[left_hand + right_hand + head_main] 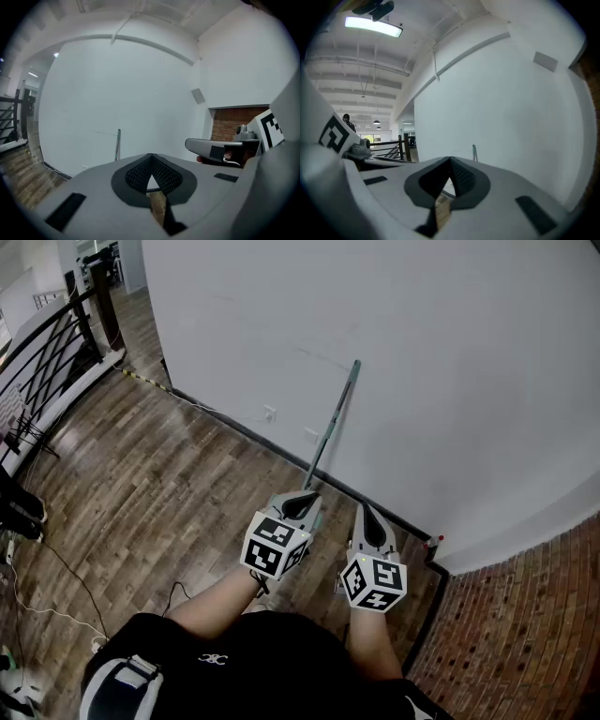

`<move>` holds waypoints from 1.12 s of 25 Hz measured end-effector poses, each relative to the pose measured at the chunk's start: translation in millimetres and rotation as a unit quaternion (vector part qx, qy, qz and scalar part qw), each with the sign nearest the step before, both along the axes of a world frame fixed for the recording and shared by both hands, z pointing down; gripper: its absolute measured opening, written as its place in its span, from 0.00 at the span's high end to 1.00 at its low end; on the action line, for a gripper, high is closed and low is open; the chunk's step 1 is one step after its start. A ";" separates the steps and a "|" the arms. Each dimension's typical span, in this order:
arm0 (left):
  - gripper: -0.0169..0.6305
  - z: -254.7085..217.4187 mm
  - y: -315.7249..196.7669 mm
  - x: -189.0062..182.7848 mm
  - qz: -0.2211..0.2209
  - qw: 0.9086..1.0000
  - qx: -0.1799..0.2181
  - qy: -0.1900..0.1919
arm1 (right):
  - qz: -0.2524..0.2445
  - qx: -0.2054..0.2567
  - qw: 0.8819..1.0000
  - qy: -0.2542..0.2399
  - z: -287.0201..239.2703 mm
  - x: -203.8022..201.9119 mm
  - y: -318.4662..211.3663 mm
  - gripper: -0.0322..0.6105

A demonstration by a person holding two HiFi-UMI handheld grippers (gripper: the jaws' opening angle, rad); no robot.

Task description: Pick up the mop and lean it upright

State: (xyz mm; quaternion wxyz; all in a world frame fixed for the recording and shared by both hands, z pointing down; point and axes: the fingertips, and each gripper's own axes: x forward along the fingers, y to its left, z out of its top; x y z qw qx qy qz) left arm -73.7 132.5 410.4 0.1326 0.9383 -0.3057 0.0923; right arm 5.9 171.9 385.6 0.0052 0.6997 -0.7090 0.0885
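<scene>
Left claw (304, 501) and right claw (365, 510) closed; mop (334, 421) leans against wall (459, 352).

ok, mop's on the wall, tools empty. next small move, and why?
Probably ease both tools straight back. The mop leans upright on the white wall; the left tool and right tool are shut on nothing, and the left one sits close to it, so a sideways move might knock it.
</scene>
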 end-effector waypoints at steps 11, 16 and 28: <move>0.98 -0.1 -18.5 -14.6 -0.012 1.000 0.004 -0.003 | -0.007 0.003 1.000 -0.011 0.3 -13.0 -21.6 0.93; 0.98 -0.5 -33.1 -32.5 -0.020 1.000 0.006 -0.002 | -0.013 0.005 1.000 -0.007 -1.6 -27.7 -37.9 0.93; 0.98 20.3 -63.4 -72.8 -0.046 0.999 -0.014 0.005 | -0.011 -0.005 1.000 -0.001 10.9 -42.5 -64.4 0.93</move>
